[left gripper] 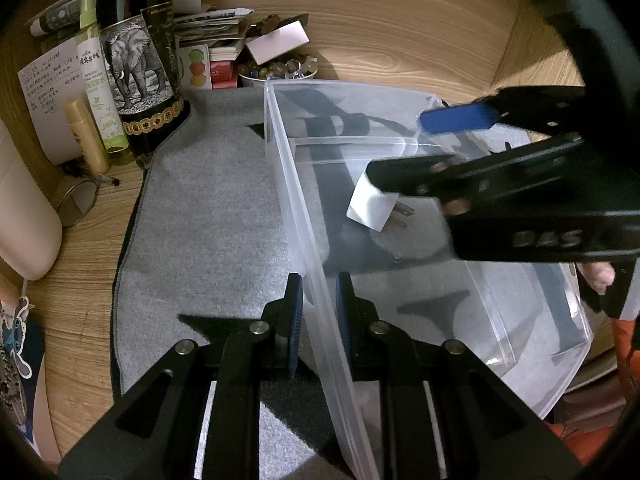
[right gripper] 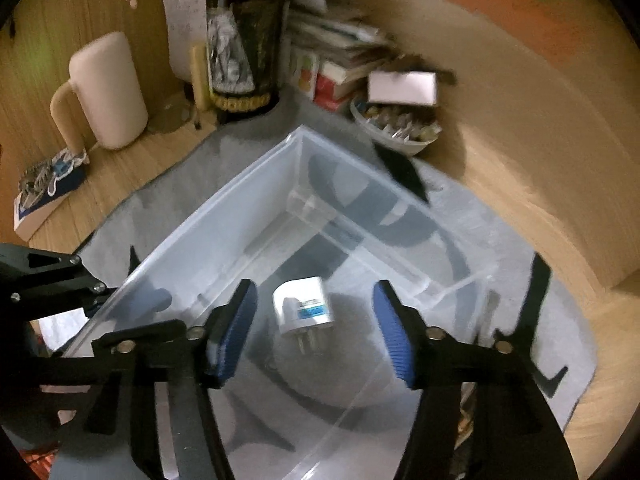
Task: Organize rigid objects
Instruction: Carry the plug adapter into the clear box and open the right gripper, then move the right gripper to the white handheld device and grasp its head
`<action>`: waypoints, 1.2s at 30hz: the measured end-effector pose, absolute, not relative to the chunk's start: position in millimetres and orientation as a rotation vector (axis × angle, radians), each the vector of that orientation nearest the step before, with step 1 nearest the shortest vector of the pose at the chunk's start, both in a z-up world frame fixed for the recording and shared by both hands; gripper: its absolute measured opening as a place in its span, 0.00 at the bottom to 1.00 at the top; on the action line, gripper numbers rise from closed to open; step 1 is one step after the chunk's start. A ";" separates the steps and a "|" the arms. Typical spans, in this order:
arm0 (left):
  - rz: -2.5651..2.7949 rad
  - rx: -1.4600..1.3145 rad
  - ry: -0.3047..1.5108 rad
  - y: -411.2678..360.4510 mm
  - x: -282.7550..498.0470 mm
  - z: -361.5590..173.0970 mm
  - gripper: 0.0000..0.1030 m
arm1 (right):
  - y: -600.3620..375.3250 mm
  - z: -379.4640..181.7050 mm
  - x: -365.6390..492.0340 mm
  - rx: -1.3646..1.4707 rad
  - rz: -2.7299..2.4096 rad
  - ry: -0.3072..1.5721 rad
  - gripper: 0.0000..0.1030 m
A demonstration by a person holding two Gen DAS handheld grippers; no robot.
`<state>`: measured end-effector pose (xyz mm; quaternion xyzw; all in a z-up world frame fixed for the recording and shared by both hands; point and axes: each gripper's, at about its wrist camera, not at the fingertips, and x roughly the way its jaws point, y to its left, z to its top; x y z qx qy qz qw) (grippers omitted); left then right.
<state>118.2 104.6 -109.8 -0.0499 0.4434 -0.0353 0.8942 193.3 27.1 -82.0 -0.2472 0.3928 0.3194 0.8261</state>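
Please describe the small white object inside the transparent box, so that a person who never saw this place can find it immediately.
On the grey mat stands a clear plastic bin. Inside it lies a white plug adapter, between the open right gripper fingers, not touched by them. It is the only loose item visible in the bin, with metal prongs and a small blue label.

L gripper [left gripper: 318, 320] angled down, jaws clamped tight; R gripper [right gripper: 314, 330] also angled down, jaws apart, nothing gripped between pads.

Dim, warm indoor light with hard dark shadows. Strong fisheye bending and black corners. Right wrist view smeared by motion blur.
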 end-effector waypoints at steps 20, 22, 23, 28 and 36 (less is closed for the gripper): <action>-0.073 -0.095 0.919 104.5 117.1 -110.7 0.16 | -93.1 -30.0 139.9 -0.364 0.378 0.579 0.85; -0.073 -0.092 0.920 104.3 117.0 -110.7 0.16 | -110.1 -34.7 136.4 -0.351 0.332 0.593 0.85; -0.072 -0.091 0.920 104.1 116.9 -110.7 0.16 | -117.7 -37.6 135.3 -0.345 0.307 0.602 0.85; -0.070 -0.085 0.920 102.3 116.0 -110.7 0.16 | -155.5 -57.3 130.4 -0.288 0.205 0.661 0.85; -0.066 -0.075 0.921 101.1 115.0 -110.6 0.16 | -212.1 -113.1 143.6 -0.138 0.099 0.826 0.85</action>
